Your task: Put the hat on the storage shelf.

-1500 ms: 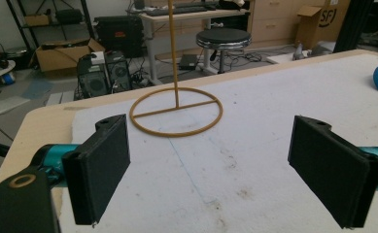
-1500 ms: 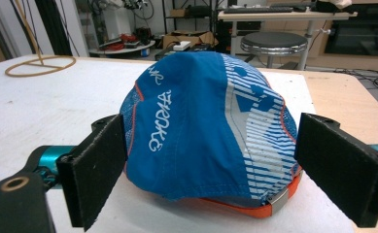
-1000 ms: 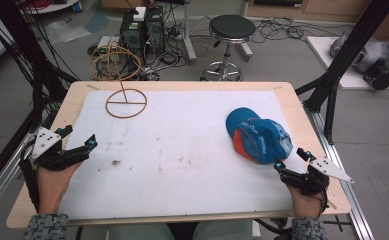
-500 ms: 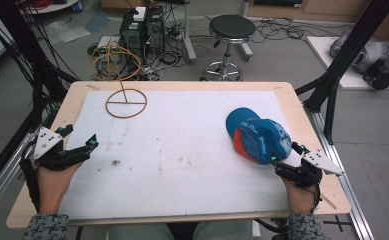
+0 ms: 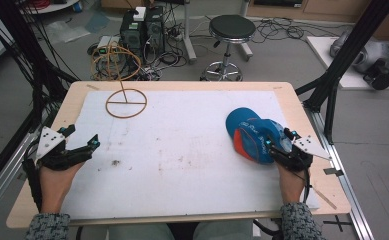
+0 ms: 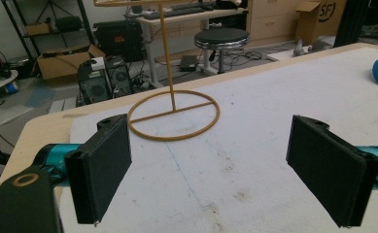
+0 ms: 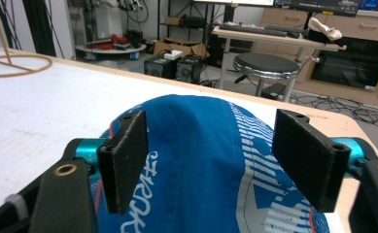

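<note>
Left gripper (image 5: 77, 145): down by the bench's left edge, held in the person's left hand (image 5: 57, 175), jaws spread wide with nothing between them; in the left gripper view (image 6: 211, 167) both black pads hang over bare white sheet.
White sheet (image 5: 182, 150): covers most of the bench (image 5: 302, 115), marked with a few dark smudges near the middle.
Wire stand (image 5: 125, 102): a tan ring with a crossbar and an upright rod, sitting near the far left corner of the bench, well apart from both grippers; the left gripper view (image 6: 174, 114) looks straight at it.
Blue cap (image 5: 254, 134): lying on the right side of the bench, close to the right edge, orange showing at its near side, white lettering on the blue.
Right gripper (image 5: 281, 144): right up against the cap's near right side, jaws wide apart; in the right gripper view (image 7: 211, 155) the cap (image 7: 201, 170) bulges up between the pads, not pinched.
</note>
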